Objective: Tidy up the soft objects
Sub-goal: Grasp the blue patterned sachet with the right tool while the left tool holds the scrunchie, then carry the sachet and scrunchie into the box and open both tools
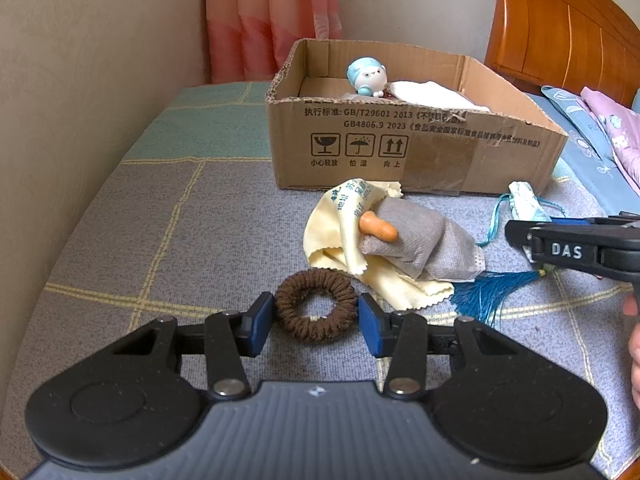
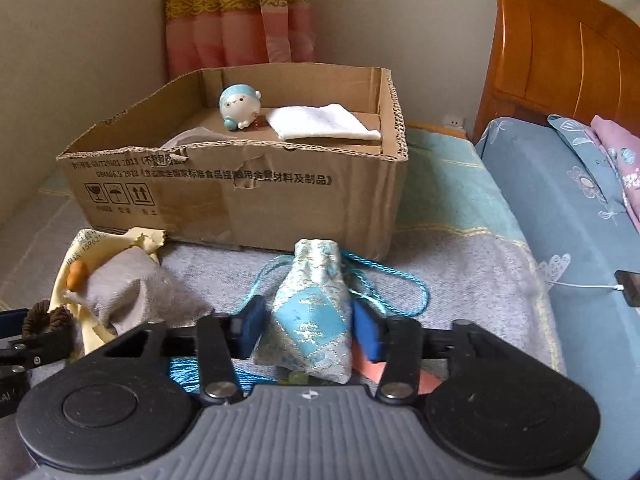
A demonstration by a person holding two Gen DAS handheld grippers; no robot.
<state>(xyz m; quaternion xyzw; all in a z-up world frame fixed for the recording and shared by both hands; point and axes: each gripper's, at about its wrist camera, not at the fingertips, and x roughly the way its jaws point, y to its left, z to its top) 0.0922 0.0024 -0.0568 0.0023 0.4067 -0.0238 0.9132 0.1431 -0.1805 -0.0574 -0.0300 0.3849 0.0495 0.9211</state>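
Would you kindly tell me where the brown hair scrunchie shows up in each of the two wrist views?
Left wrist view: the brown hair scrunchie lies low in the centre, between the left gripper fingers.
Right wrist view: the scrunchie peeks in at the far left edge, partly hidden, beside the grey pouch.
Shared landmark: the cardboard box behind it.

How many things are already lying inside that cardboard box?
3 that I can see: a round blue-and-white toy toward the back, a folded white cloth beside it, and a pale fabric piece behind the front wall of the cardboard box. That wall may hide more.
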